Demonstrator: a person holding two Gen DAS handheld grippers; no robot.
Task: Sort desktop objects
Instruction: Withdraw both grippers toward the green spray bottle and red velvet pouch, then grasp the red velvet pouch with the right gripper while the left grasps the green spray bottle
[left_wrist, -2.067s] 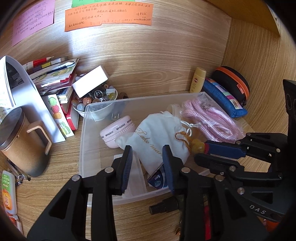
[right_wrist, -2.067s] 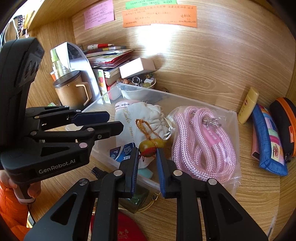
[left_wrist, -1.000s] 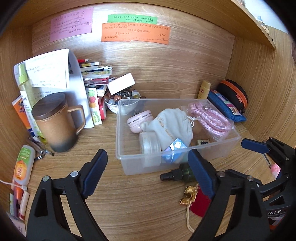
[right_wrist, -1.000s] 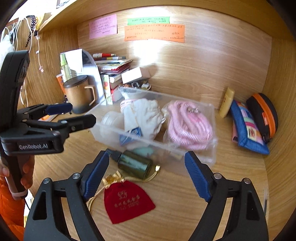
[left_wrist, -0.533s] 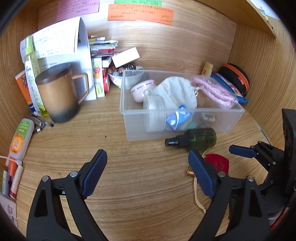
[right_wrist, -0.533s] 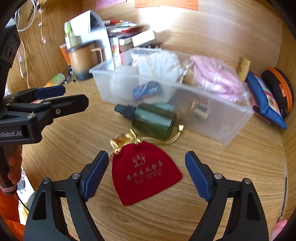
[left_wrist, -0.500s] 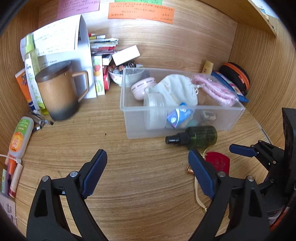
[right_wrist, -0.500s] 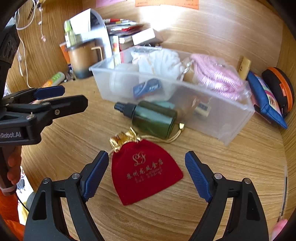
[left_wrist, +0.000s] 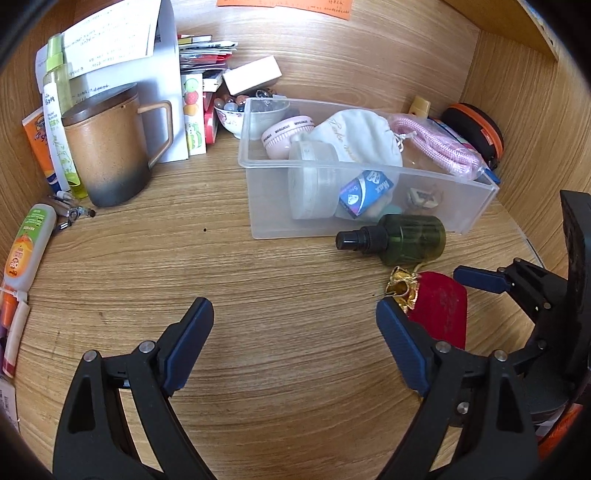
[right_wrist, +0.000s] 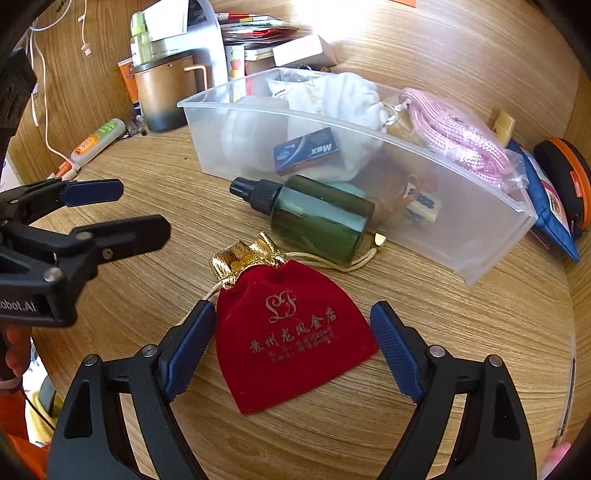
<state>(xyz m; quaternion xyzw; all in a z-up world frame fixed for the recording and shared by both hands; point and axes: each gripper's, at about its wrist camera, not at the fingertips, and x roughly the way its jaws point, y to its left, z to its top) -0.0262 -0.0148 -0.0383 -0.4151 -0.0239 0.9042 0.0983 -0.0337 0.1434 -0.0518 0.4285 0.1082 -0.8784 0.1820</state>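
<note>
A red velvet pouch (right_wrist: 291, 332) with gold trim lies on the wooden desk, between the open fingers of my right gripper (right_wrist: 293, 345), which is low over it. A dark green spray bottle (right_wrist: 314, 218) lies on its side just behind the pouch, against the clear plastic bin (right_wrist: 480, 236). The bin holds a white drawstring bag (right_wrist: 332, 99), a pink rope (right_wrist: 454, 136), a blue card box and other small items. My left gripper (left_wrist: 295, 339) is open and empty over bare desk, left of the pouch (left_wrist: 439, 310) and bottle (left_wrist: 406, 238).
A brown lidded mug (left_wrist: 107, 147), books, a white box and a bowl of beads (left_wrist: 232, 110) stand at the back left. Tubes and pens (left_wrist: 26, 243) lie along the left wall. A blue pouch (right_wrist: 546, 206) and an orange-black case (right_wrist: 565, 177) sit at the right.
Both grippers have opened wide and pulled back from the bin. My right gripper has dropped low around the red pouch. The charm that it held now lies in the bin.
</note>
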